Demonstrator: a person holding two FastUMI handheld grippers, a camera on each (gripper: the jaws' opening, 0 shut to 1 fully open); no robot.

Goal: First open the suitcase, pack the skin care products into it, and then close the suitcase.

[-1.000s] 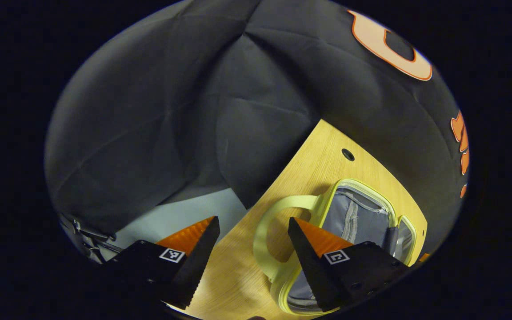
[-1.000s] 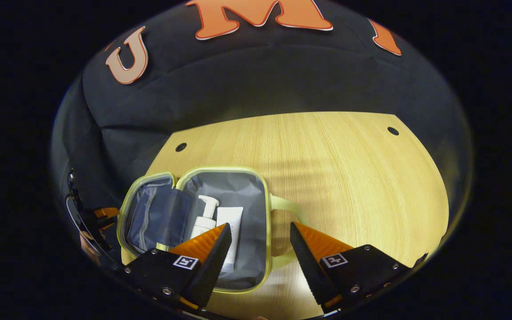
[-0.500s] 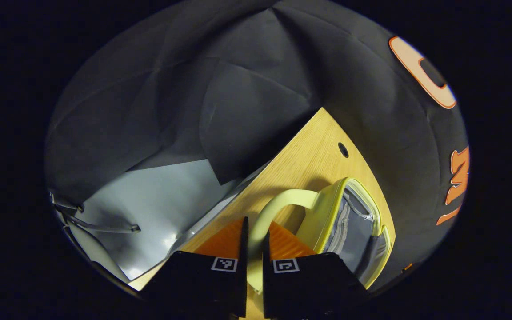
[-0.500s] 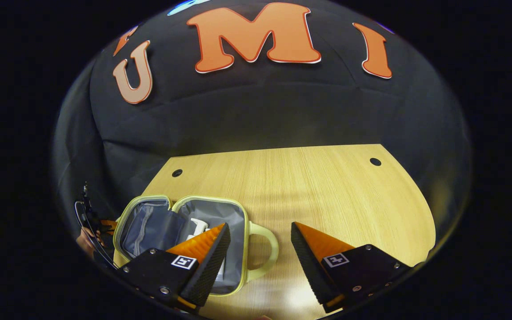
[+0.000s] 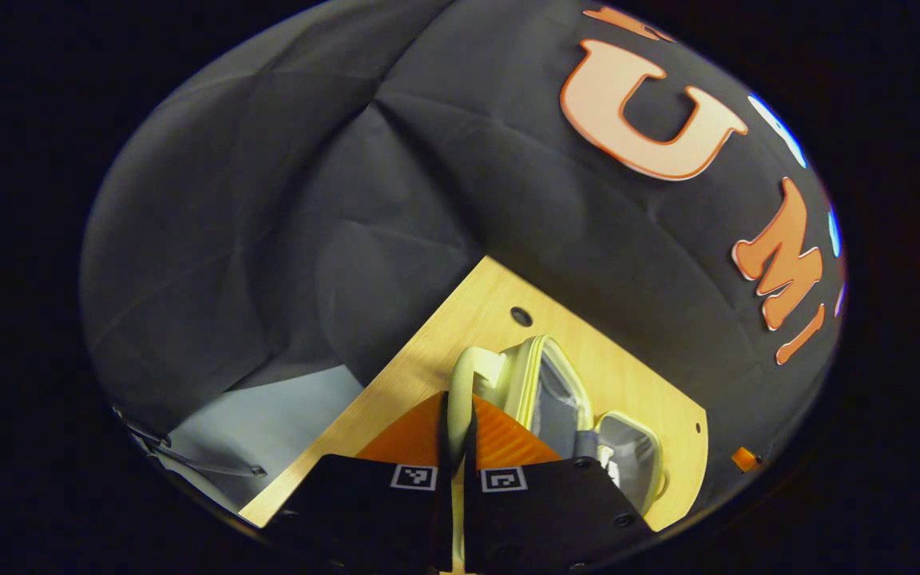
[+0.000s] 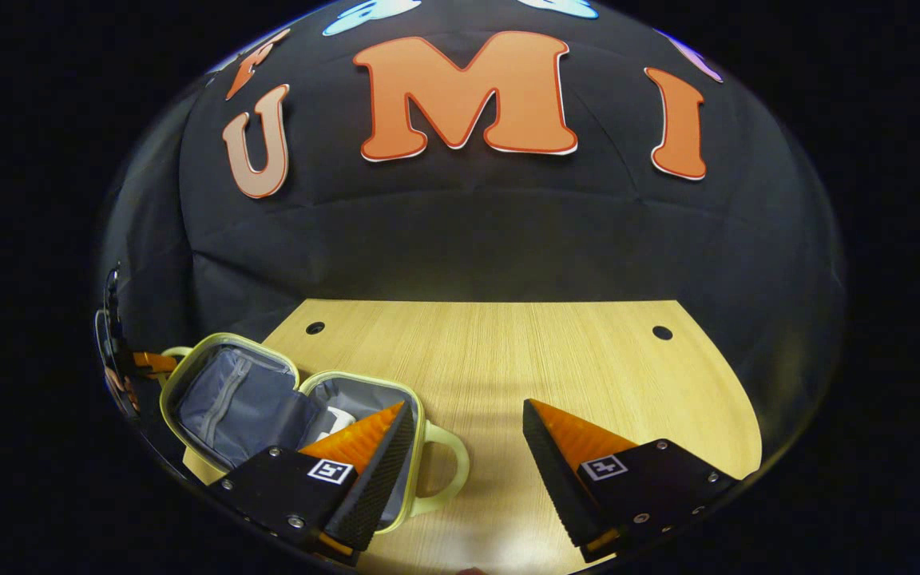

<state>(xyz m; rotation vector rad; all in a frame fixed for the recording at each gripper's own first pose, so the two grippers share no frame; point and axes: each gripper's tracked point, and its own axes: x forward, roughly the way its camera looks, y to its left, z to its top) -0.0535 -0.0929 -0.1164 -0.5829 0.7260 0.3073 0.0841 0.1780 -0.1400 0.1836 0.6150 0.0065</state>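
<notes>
The small yellow-green suitcase (image 6: 228, 399) lies open at the table's left, grey lining showing. A white skin care bottle (image 6: 338, 417) peeks out of its right half behind my right finger. In the left gripper view, my left gripper (image 5: 458, 399) is shut on the lid's pale handle (image 5: 468, 367), and the lid (image 5: 544, 383) stands tilted up off the table beside the other half (image 5: 628, 451). My right gripper (image 6: 464, 407) is open above the table, just right of the case's other handle (image 6: 440, 455), holding nothing.
The wooden table (image 6: 508, 351) stretches bare to the right of the case, with small holes near its back corners (image 6: 662, 332). Black cloth walls stand close behind and to the left. A pale floor (image 5: 268, 415) lies beyond the table's left edge.
My left gripper closed on the lid's handle and has lifted and tipped the lid up. My right gripper has drawn back from the case, still open.
</notes>
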